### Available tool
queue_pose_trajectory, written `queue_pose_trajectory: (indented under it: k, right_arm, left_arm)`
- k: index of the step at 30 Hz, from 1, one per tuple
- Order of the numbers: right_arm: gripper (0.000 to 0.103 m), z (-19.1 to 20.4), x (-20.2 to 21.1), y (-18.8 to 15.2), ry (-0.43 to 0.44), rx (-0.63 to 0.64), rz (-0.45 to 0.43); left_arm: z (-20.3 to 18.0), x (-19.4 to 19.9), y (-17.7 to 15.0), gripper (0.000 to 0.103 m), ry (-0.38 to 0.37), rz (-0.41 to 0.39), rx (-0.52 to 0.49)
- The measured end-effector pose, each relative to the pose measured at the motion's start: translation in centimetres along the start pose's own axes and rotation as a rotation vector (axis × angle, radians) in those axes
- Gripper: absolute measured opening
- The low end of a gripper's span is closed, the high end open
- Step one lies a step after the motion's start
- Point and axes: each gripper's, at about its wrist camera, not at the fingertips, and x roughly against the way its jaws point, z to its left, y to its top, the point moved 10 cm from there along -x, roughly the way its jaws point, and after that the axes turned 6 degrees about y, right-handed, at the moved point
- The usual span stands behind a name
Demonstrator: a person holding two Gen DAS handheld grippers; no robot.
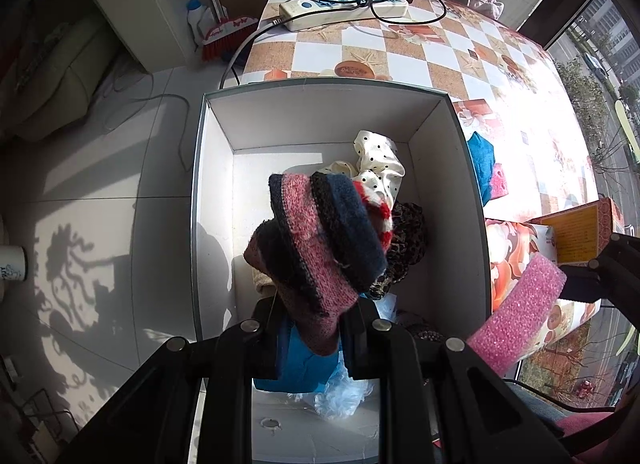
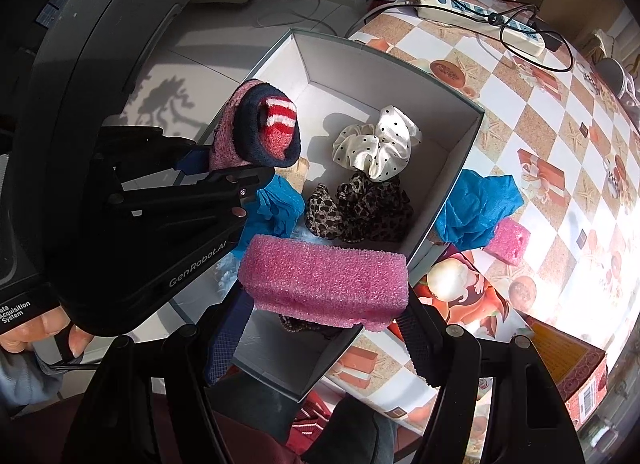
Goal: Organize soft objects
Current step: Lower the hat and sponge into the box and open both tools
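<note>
Step in hand: both loads are over the white open-topped cardboard box [image 2: 460,152]; I judge release comes next.
Doing it well: lower each piece into bare floor, clear of the cream polka-dot satin scrunchie [image 2: 380,144], before parting the fingers.
Left gripper [image 1: 310,328]: clamped on the pink-and-navy striped knitted sock bundle [image 1: 320,240], held above the box.
Right gripper [image 2: 324,328]: closed on the pink foam sponge block [image 2: 324,284], at the near rim.
Left outside: blue crumpled cloth [image 2: 476,208] on the table.
</note>
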Motion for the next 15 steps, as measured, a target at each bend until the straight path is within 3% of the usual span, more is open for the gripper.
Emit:
queue_pose_trajectory:
  k: [6,9,11,12,13,15]
  right_arm:
    - [0.071,-0.1,-0.1,0.1,0.003,0.000,0.000]
    - [0.071,-0.2,-0.2,0.1,0.008,-0.003,0.002]
    - [0.073,-0.3,-0.4,0.1,0.010,-0.010,0.008]
    - [0.080,-0.5,-0.5,0.0,0.010,-0.017,0.013]
    - [0.086,-0.6,-0.5,0.0,0.022,-0.028,0.014]
    - [0.087,-1.0,-0.5,-0.1,0.034,-0.053,0.016]
  left_arm:
    - [0.0,-0.1,0.1,0.023,-0.004,-0.001,0.005]
    - [-0.1,0.0,0.2,0.034,-0.010,-0.011,0.007]
    - [0.1,0.2,0.4,0.058,-0.003,-0.020,0.011]
    - [0.1,0.2,0.4,0.067,-0.005,-0.021,0.015]
    - [0.1,0.2,0.4,0.084,-0.010,-0.017,0.021]
    - [0.0,0.3,0.5,0.086,-0.032,-0.012,0.034]
